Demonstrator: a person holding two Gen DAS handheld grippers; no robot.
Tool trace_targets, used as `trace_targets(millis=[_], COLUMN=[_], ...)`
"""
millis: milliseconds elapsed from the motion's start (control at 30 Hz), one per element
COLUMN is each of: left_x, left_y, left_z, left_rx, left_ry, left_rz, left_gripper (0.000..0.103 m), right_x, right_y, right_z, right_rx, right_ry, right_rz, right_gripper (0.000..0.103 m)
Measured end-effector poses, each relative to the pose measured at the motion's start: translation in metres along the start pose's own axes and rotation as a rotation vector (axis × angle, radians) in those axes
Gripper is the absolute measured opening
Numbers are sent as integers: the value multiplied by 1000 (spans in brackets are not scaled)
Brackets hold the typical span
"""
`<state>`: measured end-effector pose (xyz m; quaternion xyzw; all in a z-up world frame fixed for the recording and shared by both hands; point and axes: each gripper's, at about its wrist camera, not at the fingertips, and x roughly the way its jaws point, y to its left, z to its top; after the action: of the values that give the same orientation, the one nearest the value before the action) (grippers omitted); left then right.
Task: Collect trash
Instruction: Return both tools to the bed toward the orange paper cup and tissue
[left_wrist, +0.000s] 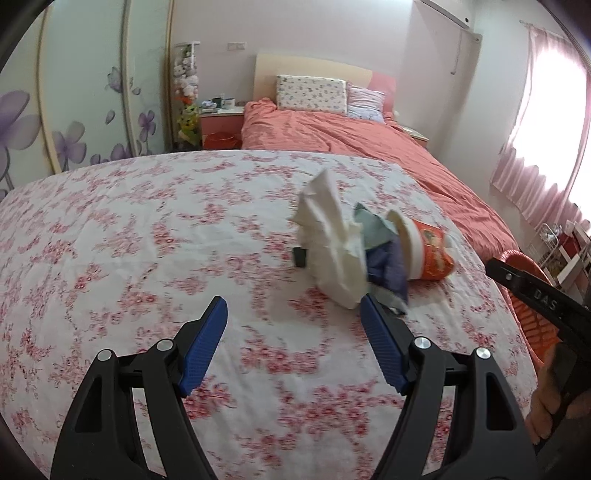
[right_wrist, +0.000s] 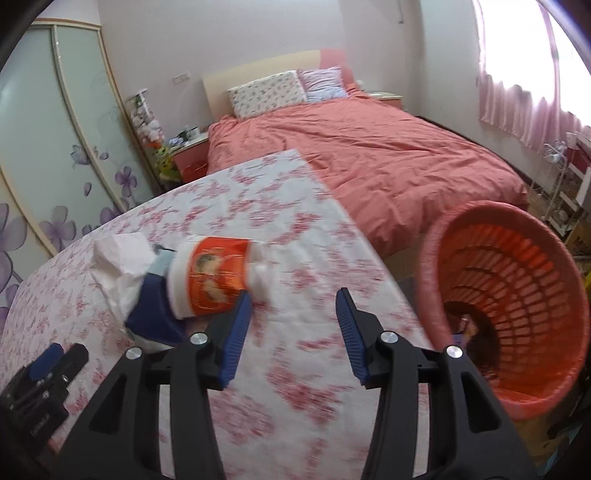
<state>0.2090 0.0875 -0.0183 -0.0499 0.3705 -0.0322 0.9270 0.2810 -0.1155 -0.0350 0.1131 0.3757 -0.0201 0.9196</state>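
Both jaws stand wide open and hold nothing. Just past the left gripper (left_wrist: 293, 314) lies the trash heap on the flowered cloth (left_wrist: 129, 240): a crumpled white tissue (left_wrist: 332, 240) right off its right finger, blue scraps (left_wrist: 388, 266) tucked behind that, and beyond them a red cup (left_wrist: 430, 251) tipped on its side. From the right gripper (right_wrist: 293, 306) the same cup (right_wrist: 212, 277) sits against the tip of its left finger, off centre from the gap, with the tissue (right_wrist: 118, 258) and blue scraps (right_wrist: 155, 310) farther left. An orange basket (right_wrist: 517, 295) waits just to the right of that gripper, tilted so its mouth faces it, beside the cloth's edge; something dark lies at its bottom, too dim to name.

The step in hand looks like picking the first piece. The cup seems the natural choice for the right gripper, being nearest the basket: swing left until the cup's wall sits between the fingers, then close gently, since thin paper would crush. The tissue suits the left; pinch its bulk, not a loose corner, or it may trail and drag the scraps. Behind all this spreads a bed (right_wrist: 369, 158) with pink covers.
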Motion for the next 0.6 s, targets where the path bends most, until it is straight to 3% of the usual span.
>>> trace_targets(millis=[267, 600], left_x=[-1, 0], left_y=[20, 34], left_z=[-2, -3], left_rx=[-28, -56], left_ry=[2, 13], left_rz=[2, 3], left_gripper=[73, 73], right_x=[18, 36], right_y=[51, 75], right_z=[-2, -5], right_rx=[-71, -133], right_ry=[26, 44], right_rz=[16, -81], right_gripper=[62, 67])
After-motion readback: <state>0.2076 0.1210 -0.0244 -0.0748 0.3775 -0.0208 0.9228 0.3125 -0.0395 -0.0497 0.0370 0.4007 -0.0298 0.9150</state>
